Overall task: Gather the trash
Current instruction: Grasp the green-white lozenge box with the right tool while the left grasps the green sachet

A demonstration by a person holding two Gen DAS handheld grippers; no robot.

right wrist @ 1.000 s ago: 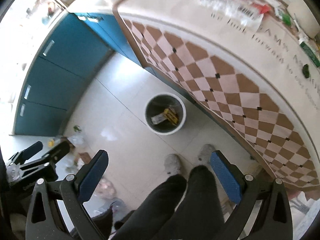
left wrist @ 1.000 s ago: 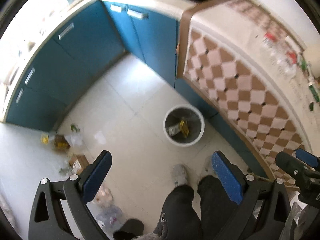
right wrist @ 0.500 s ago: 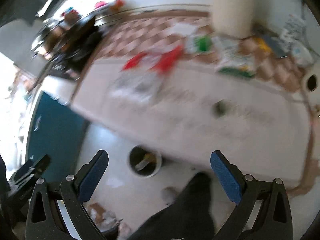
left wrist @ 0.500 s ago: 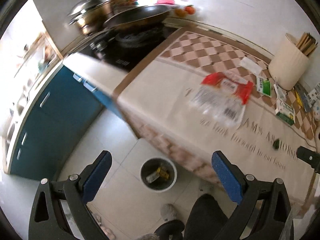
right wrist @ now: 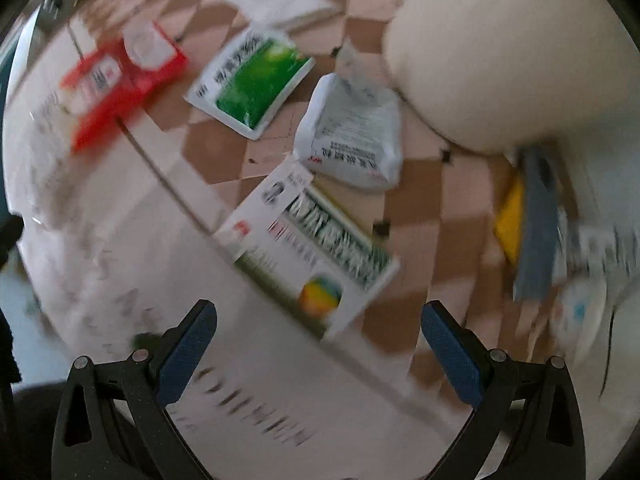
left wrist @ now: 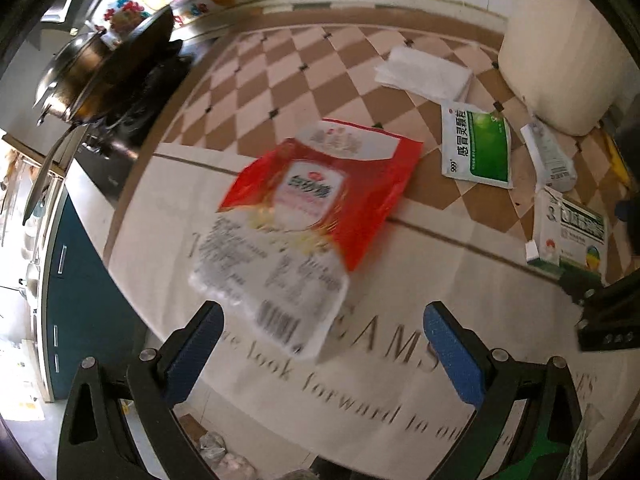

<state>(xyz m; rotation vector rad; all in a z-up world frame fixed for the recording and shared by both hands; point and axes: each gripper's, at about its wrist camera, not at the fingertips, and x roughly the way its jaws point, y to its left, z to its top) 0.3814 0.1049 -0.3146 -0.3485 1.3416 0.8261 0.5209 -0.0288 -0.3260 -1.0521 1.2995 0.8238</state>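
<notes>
Trash lies on a countertop with a checked mat. A red and clear plastic bag (left wrist: 304,216) lies just beyond my open, empty left gripper (left wrist: 324,344). A green and white sachet (left wrist: 476,148), a crumpled white packet (left wrist: 548,156) and a white medicine box (left wrist: 568,232) lie to its right. My open, empty right gripper (right wrist: 320,344) hovers just short of the medicine box (right wrist: 308,252). The white packet (right wrist: 352,136), green sachet (right wrist: 252,80) and red bag (right wrist: 116,80) lie beyond it.
A cream round container (left wrist: 560,68) stands at the back right. A pan and pot (left wrist: 100,72) sit on the stove at the left. White napkins (left wrist: 424,72) lie at the back. Blue cabinets (left wrist: 80,292) and floor litter (left wrist: 216,452) lie below.
Both grippers have risen from facing the floor and bin to facing the countertop, then moved in close over the trash. Both stay open.
</notes>
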